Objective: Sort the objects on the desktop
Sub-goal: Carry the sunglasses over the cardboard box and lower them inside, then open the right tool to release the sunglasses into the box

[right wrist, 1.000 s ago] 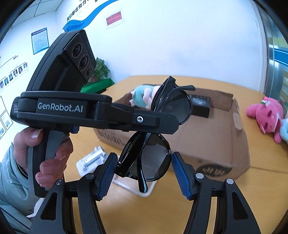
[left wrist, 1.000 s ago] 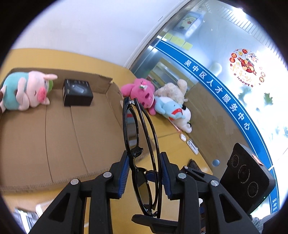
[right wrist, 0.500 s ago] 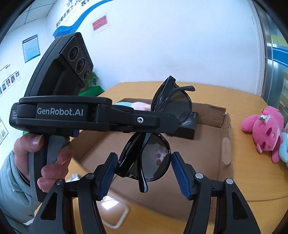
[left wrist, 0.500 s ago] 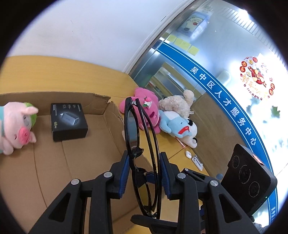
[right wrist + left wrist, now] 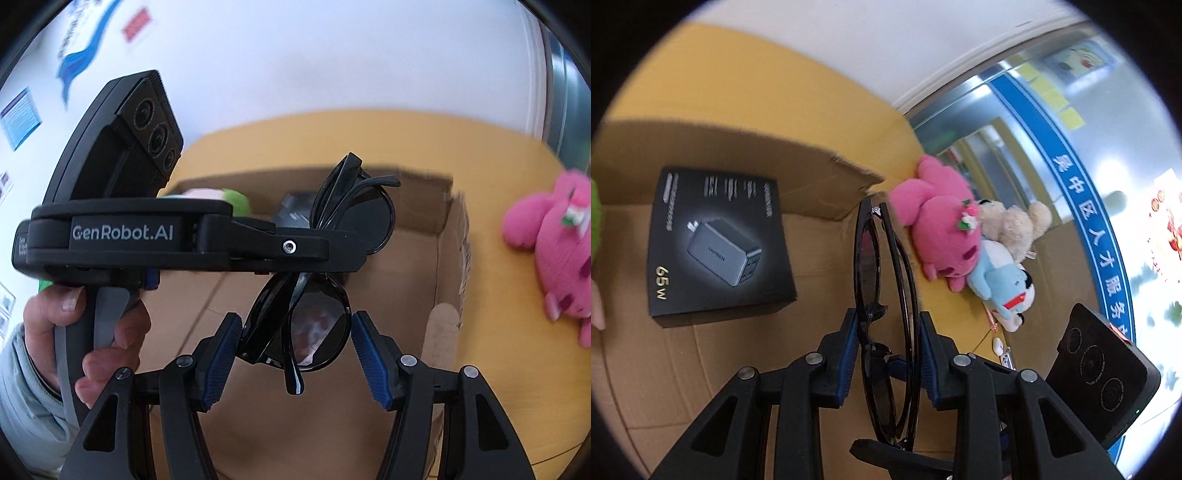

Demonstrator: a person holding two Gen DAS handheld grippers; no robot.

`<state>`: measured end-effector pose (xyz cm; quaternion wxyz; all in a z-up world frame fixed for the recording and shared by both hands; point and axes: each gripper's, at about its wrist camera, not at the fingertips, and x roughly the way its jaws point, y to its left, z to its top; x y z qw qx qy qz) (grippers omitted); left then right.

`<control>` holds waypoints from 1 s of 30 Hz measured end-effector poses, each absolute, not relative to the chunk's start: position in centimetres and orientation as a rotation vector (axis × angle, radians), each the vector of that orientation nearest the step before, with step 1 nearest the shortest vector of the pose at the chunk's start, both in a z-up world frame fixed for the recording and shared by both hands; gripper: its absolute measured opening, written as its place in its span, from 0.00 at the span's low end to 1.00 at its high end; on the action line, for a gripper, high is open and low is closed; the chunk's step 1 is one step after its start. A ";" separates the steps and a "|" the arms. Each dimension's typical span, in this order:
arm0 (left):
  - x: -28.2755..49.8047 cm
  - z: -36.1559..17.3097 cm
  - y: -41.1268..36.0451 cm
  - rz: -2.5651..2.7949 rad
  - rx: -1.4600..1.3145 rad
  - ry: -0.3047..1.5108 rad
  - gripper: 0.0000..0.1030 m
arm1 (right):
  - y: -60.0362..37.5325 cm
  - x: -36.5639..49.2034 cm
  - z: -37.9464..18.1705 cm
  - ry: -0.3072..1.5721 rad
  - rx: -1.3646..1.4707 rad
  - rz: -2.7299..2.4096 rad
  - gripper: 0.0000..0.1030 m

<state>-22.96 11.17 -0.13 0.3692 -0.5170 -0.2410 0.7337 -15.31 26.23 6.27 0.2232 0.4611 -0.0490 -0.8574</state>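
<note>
My left gripper (image 5: 886,339) is shut on folded black sunglasses (image 5: 882,273) and holds them upright over the open cardboard box (image 5: 701,354). In the right wrist view the same sunglasses (image 5: 317,325) hang between the fingers of my right gripper (image 5: 295,347), which is open around their lower lens; its left pad (image 5: 221,354) looks close to the frame, and I cannot tell if it touches. The left gripper's body (image 5: 177,240) crosses that view. A black charger box (image 5: 716,243) lies in the cardboard box.
A pink plush (image 5: 942,225), a beige plush (image 5: 1012,221) and a blue-white plush (image 5: 1004,288) lie on the yellow table (image 5: 746,96) to the right of the box. A green-and-pink plush pig (image 5: 221,195) is in the box, mostly hidden. The box wall (image 5: 450,258) stands to the right.
Both grippers have moved forward and lower over the cardboard box with the sunglasses. The charger box looms larger and the plush pig has slid to the left edge. The left grip is unchanged.
</note>
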 end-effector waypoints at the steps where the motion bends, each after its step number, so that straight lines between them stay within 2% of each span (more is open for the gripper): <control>1: -23.4 -0.8 11.3 1.871 -1.354 -0.634 0.28 | 26.5 -16.1 5.4 -0.160 1.314 -2.350 0.58; 3: -24.1 -2.3 11.6 1.865 -1.415 -0.649 0.28 | 26.8 -17.3 4.0 -0.189 1.386 -2.322 0.58; 6: -24.7 -4.3 12.1 1.831 -1.516 -0.673 0.28 | 26.6 -18.3 2.5 -0.161 1.481 -2.304 0.31; 7: -24.8 -4.7 12.2 1.817 -1.537 -0.677 0.28 | 26.4 -18.6 2.0 -0.141 1.524 -2.306 0.29; 18: -24.6 -6.5 14.3 1.742 -1.627 -0.644 0.28 | 25.7 -18.9 0.7 -0.104 1.633 -2.328 0.25; 23: -24.7 -6.4 14.8 1.743 -1.647 -0.658 0.31 | 25.7 -18.8 0.7 -0.105 1.646 -2.346 0.25; 30: -24.3 -5.2 14.3 1.782 -1.665 -0.579 0.33 | 26.0 -18.6 0.4 -0.140 1.671 -2.359 0.25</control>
